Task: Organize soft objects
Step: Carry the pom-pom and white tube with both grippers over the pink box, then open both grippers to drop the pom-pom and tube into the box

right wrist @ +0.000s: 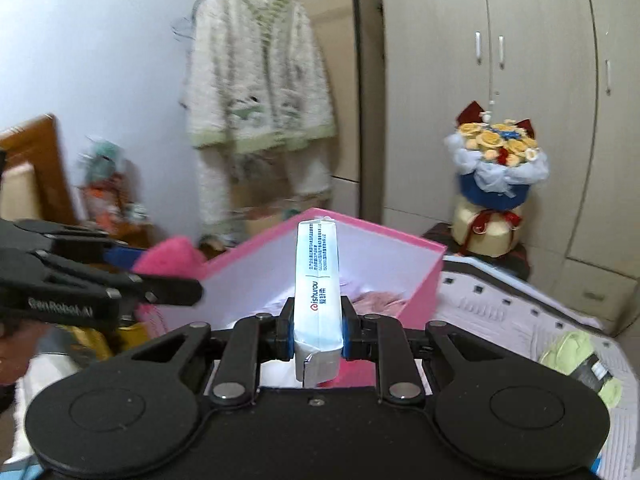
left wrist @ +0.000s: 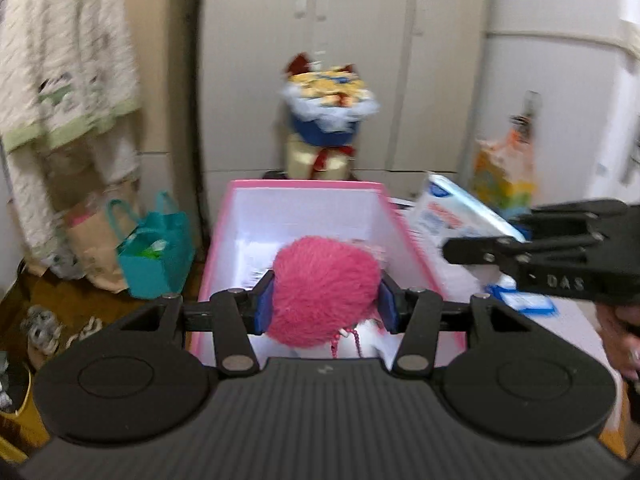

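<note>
My left gripper [left wrist: 325,306] is shut on a fluffy pink pompom toy [left wrist: 324,288], whose beaded string and white part hang below it. It hovers over the open pink box [left wrist: 304,189] with white inner walls. In the right wrist view my right gripper [right wrist: 316,330] is shut on a white and blue tissue pack [right wrist: 317,280], held upright on its narrow edge above the same pink box [right wrist: 376,236]. Pink cloth [right wrist: 376,300] lies inside the box. The left gripper [right wrist: 120,276] with the pink toy [right wrist: 170,258] shows at the left; the right gripper [left wrist: 540,254] with the tissue pack [left wrist: 452,216] shows at the right.
A flower bouquet [left wrist: 328,120] stands behind the box before wardrobe doors [right wrist: 500,60]. White pyjamas [right wrist: 260,80] hang at the left. A teal bag [left wrist: 154,252] sits on the floor. A green yarn ball [right wrist: 576,356] lies on the quilted bed cover [right wrist: 500,312]. A person's hand [left wrist: 620,332] holds the right gripper.
</note>
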Demonstrator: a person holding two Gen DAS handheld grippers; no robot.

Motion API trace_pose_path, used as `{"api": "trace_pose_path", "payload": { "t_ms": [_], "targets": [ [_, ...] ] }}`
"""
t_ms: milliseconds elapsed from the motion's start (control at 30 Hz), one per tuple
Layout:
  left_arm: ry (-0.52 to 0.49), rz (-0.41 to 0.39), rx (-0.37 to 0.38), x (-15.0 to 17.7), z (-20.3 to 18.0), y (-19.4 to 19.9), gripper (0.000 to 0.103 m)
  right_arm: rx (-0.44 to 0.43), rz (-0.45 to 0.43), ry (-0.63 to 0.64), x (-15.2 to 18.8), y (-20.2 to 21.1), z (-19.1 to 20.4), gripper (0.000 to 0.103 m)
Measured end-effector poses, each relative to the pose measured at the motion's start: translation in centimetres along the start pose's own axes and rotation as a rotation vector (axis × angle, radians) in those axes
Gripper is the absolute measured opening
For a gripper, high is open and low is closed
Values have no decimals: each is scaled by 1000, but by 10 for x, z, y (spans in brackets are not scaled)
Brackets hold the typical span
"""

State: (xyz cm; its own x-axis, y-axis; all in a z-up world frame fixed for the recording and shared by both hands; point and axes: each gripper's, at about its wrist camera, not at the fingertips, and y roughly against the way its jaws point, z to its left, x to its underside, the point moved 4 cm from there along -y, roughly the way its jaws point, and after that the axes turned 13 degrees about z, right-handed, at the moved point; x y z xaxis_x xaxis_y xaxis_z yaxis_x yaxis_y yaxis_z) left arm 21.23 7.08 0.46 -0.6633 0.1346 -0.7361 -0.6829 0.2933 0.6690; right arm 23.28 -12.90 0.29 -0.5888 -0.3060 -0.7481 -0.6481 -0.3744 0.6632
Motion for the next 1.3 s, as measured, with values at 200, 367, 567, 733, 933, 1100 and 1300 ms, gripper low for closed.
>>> {"api": "trace_pose_path", "payload": {
  "t_ms": [200, 367, 567, 733, 933, 1100, 1300],
  "targets": [
    [-51, 70, -52, -32, 18, -56, 49, 28, 97, 70, -24, -57, -2, 23],
    [-124, 187, -61, -54, 23, -99, 49, 52, 194, 90, -45, -100, -17, 23],
    [-189, 267, -122, -66, 26, -137, 49, 59, 269, 72, -53, -138, -28, 22],
    [-188, 260, -133, -77, 27, -145, 49, 111, 211, 79, -63, -140, -28, 22],
    [-121, 259, -128, -81, 32, -156, 52, 104, 227, 60, -58, -155, -32, 24],
    [-112, 261, -113, -73, 33, -149, 61, 79, 200, 65, -53, -134, -31, 36],
    [-138, 240, -86, -60, 28, -119, 69, -11, 172, 18, -40, -90, -29, 41]
  ]
}}
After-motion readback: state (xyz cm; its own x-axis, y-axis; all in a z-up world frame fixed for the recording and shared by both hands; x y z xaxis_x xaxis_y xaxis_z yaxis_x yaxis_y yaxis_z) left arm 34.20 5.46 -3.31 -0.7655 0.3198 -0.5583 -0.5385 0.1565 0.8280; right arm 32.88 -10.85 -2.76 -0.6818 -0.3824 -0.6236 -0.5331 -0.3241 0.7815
